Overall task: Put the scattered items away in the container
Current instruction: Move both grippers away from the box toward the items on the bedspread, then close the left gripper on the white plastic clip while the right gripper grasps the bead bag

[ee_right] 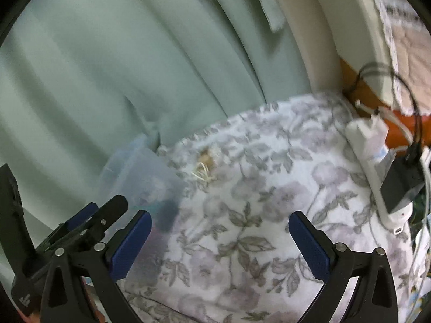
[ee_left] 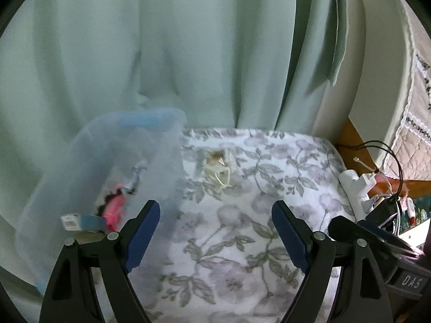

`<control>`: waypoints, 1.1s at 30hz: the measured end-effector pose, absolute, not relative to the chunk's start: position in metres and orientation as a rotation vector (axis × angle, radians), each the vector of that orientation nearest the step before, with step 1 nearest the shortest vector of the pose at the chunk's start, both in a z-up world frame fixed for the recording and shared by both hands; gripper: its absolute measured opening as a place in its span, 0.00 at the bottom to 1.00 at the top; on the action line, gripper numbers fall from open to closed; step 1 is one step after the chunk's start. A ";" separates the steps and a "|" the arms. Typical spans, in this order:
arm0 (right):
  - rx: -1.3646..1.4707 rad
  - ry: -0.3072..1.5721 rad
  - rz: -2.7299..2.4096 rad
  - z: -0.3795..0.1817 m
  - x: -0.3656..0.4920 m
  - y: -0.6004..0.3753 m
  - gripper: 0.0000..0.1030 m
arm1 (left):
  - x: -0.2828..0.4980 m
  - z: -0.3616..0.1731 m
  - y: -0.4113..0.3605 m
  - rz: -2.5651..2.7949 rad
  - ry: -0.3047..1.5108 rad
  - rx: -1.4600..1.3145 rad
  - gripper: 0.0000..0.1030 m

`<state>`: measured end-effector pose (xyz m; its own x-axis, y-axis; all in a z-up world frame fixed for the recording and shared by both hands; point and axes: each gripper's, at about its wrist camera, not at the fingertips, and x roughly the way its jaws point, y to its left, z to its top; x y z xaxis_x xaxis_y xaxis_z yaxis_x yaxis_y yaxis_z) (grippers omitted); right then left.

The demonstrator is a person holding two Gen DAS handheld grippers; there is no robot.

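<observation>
container: ahead-left of left gripper, on blanket
hair clip: straight ahead, right of container
power strip: far right
curtain: behind

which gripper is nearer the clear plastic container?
Left. The left gripper has the container just beyond its left finger. The right gripper sits further right, with the left gripper in between.

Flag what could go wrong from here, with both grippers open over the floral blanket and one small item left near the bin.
1. The small beige item is thin and stringy on the soft floral blanket; a gripper may pinch fabric with it.
2. The translucent bin sits right beside the left gripper; a sideways move could knock it.
3. The right gripper works near the power strip and cables, which could snag.
</observation>
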<state>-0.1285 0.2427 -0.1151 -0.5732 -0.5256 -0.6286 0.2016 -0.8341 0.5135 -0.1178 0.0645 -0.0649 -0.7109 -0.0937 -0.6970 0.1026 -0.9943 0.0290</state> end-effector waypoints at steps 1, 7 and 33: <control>1.153 -0.552 -2.401 -0.120 -0.133 0.243 1.00 | -0.123 -0.070 0.066 -2.804 0.022 1.161 0.83; 1.206 -0.541 -2.352 -0.139 -0.164 0.241 1.00 | -0.156 -0.095 0.084 -2.722 -0.122 1.125 0.83; 1.239 -0.452 -2.204 -0.166 -0.297 0.198 0.86 | -0.254 -0.167 0.070 -2.454 0.045 1.043 0.82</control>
<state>-0.2971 0.1982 -0.1662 -0.4119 -0.6216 -0.6663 0.3092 -0.7832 0.5395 -0.2544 0.0697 -0.1666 -0.6004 -0.4084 -0.6875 0.4333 -0.8888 0.1496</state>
